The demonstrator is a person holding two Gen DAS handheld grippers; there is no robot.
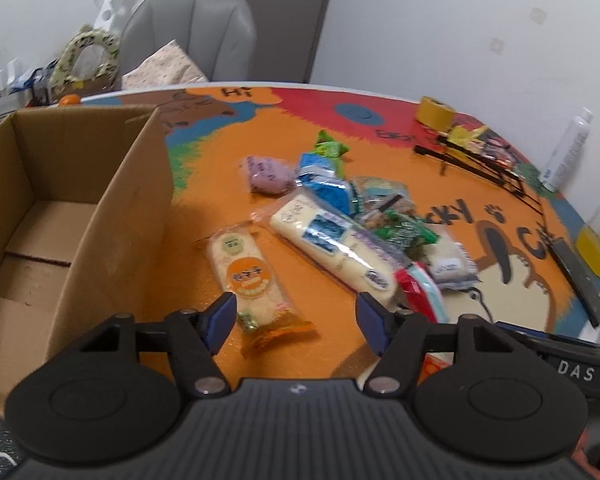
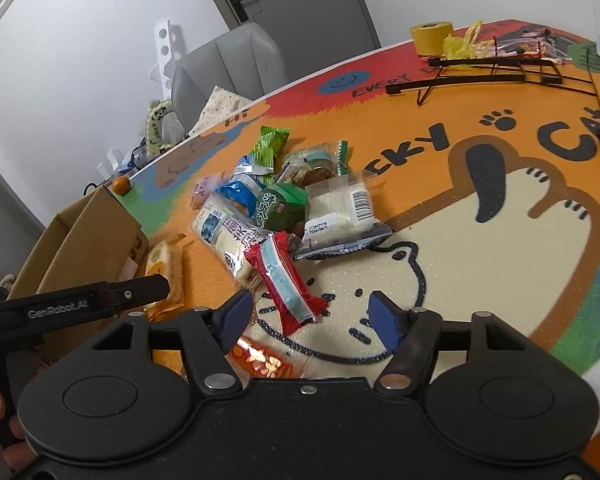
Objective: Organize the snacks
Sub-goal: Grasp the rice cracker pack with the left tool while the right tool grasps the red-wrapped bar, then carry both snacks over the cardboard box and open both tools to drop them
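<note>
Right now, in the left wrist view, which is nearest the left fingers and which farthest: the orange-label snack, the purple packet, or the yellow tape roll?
1. Orange-label snack, lying on the mat just ahead of the left gripper.
2. Purple packet, mid-table, beside the snack pile.
3. Yellow tape roll, at the far edge, to the right.

My left gripper (image 1: 296,312) is black plastic with two big round discs, ribbed in the middle, and blue pads on its fingers (image 1: 220,320). Small silver screws shine on it. My right gripper (image 2: 312,316) looks the same. White letters run along my left one's side.
</note>
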